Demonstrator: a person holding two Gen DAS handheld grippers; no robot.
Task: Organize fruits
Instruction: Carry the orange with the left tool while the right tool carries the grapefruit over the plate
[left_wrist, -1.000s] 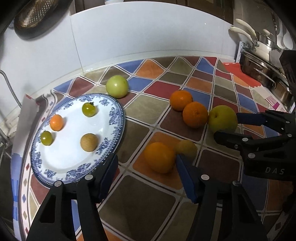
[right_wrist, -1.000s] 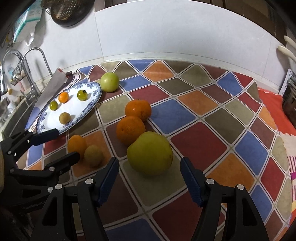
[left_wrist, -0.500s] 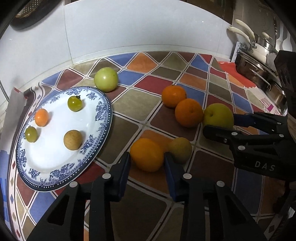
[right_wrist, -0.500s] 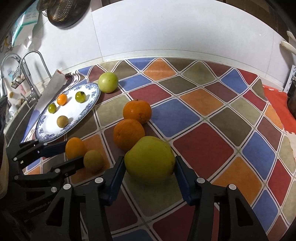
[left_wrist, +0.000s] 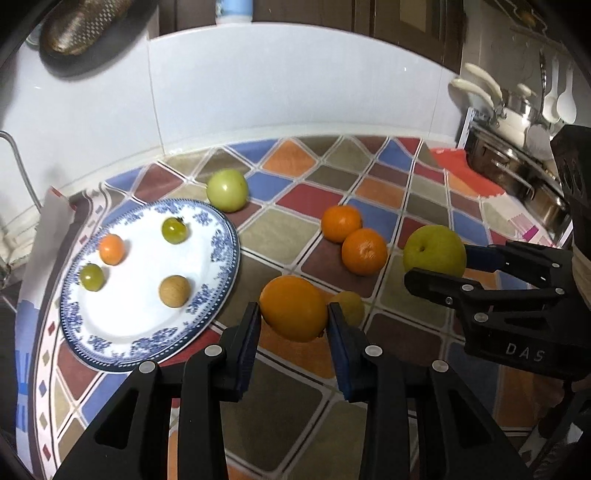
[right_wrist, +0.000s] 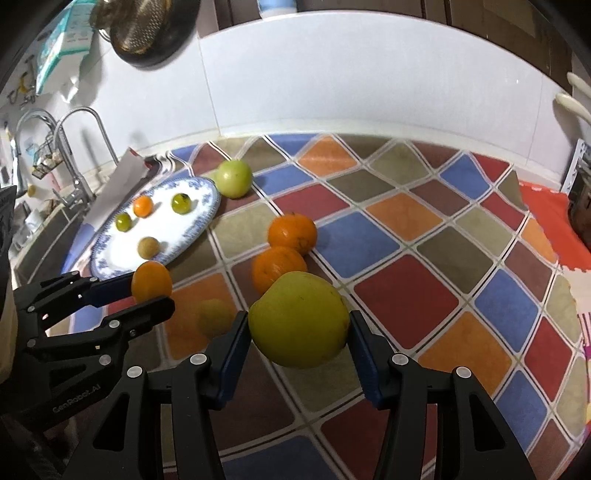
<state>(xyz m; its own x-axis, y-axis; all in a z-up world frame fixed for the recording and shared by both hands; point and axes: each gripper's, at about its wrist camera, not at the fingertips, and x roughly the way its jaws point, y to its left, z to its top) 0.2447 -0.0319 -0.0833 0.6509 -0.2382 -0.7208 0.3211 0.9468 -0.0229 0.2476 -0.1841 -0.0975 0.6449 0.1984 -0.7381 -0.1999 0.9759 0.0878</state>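
both grippers holding fruit above the worktop

the left gripper (left_wrist: 291, 325) is clamped on an orange (left_wrist: 293, 308), blue pads pressing its two sides. the orange looks slightly oval, its long axis running roughly across from pad to pad, and it sits just beside the rim of the blue and white plate (left_wrist: 221, 258). a small yellowish fruit (left_wrist: 349, 306) lies on the worktop (left_wrist: 280, 229) right behind it.

the right gripper (right_wrist: 297, 336) is closed on a big yellow-green pear (right_wrist: 299, 319); from the left view its dimpled end faces toward the plate side. two more oranges (right_wrist: 291, 232) (right_wrist: 277, 267) rest touching each other just past the pear. a green apple (left_wrist: 226, 189) sits against the plate's far edge. on the plate are two green tomatoes (left_wrist: 174, 230) (left_wrist: 92, 277), one small orange one (left_wrist: 111, 249) and a brown round fruit (left_wrist: 174, 290), all apart.
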